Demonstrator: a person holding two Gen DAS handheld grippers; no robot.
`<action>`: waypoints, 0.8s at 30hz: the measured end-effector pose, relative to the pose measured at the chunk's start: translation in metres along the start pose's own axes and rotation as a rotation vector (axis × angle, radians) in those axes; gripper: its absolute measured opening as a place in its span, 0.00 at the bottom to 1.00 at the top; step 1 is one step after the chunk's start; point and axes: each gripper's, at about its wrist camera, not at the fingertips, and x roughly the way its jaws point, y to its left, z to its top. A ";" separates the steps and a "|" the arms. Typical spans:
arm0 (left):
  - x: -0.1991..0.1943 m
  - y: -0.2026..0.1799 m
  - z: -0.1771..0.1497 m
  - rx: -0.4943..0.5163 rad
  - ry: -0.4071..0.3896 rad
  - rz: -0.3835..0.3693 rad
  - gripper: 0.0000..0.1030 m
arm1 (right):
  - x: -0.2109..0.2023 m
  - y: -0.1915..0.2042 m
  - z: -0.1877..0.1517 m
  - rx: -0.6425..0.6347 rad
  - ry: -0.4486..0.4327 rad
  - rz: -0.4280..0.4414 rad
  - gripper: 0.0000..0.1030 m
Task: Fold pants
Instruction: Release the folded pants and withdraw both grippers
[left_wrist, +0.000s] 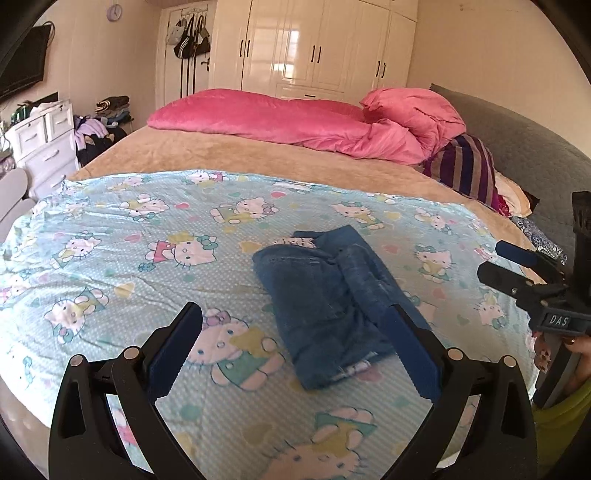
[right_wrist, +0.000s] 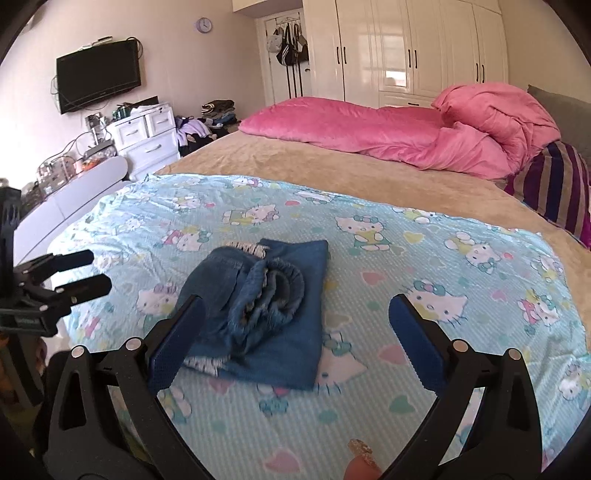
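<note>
A small pair of blue denim pants lies folded into a compact bundle on the light blue cartoon-cat sheet. In the right wrist view the pants show the elastic waistband on top. My left gripper is open and empty, just above the sheet, its right finger over the pants' near edge. My right gripper is open and empty, its left finger beside the bundle. Each gripper shows in the other's view: the right one at the right edge, the left one at the left edge.
The sheet covers the near part of a tan bed. A pink duvet and striped pillow lie at the far side. White drawers and a wall TV stand left; wardrobes stand behind.
</note>
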 end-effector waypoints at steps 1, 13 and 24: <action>-0.002 -0.003 -0.002 0.003 0.000 0.002 0.96 | -0.004 0.001 -0.003 -0.001 0.001 0.002 0.91; -0.026 -0.035 -0.052 0.019 0.037 0.001 0.96 | -0.032 0.008 -0.041 -0.036 0.037 0.024 0.91; -0.028 -0.027 -0.085 -0.051 0.090 0.026 0.96 | -0.033 0.013 -0.076 -0.025 0.109 0.062 0.91</action>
